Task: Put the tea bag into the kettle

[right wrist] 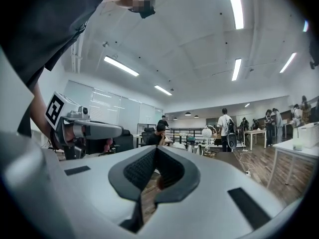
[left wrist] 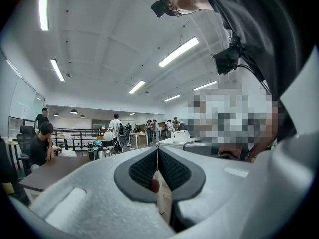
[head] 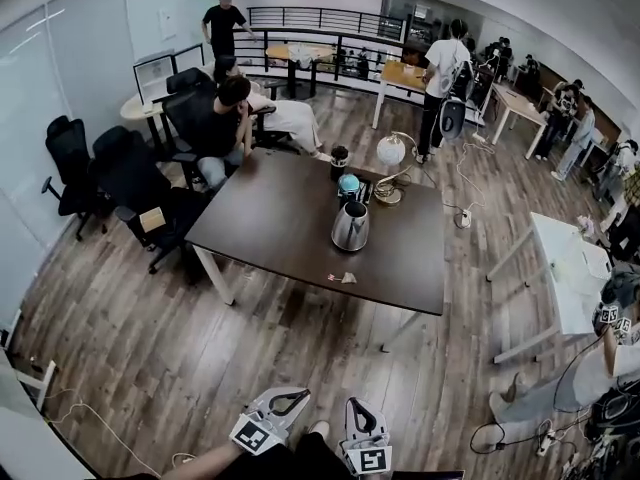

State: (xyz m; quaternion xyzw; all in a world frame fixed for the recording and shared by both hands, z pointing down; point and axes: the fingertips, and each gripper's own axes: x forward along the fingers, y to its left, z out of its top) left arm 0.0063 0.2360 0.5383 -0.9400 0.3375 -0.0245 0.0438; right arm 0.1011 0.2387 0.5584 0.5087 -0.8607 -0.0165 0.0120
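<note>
Spotting the tea bag (head: 345, 278) lying flat on the dark table (head: 270, 228), close to the front edge and a bit right of the middle. Got the steel kettle (head: 350, 226) standing upright just behind it, nearer the table's centre, with a clear gap to the bag. Can't tell about the lid from this far off. Further back toward the far edge: a teal-topped thing (head: 348, 183), a dark cup (head: 339, 158), and a lamp with a white globe (head: 391, 151) near the far right corner. Too small to say more about those.

Moving out past the table: black office chairs (head: 130, 173) bunched off the left edge, a seated person in black (head: 225, 128) by the far left corner, wood floor (head: 150, 348) all round, a white table (head: 575, 268) off to the right, more people standing at desks way at the back.

Now the tools. Seeing both down at the bottom of the head view, over the floor, well short of the table and well apart from bag and kettle. Left gripper (head: 290, 401): jaws pressed together at the tips in its own view, holding nothing. Right gripper (head: 362, 416): same deal, closed tip to tip, empty. Both pointing up and out across the room, with ceiling lights (right wrist: 238, 6) filling the upper part of either gripper view.
</note>
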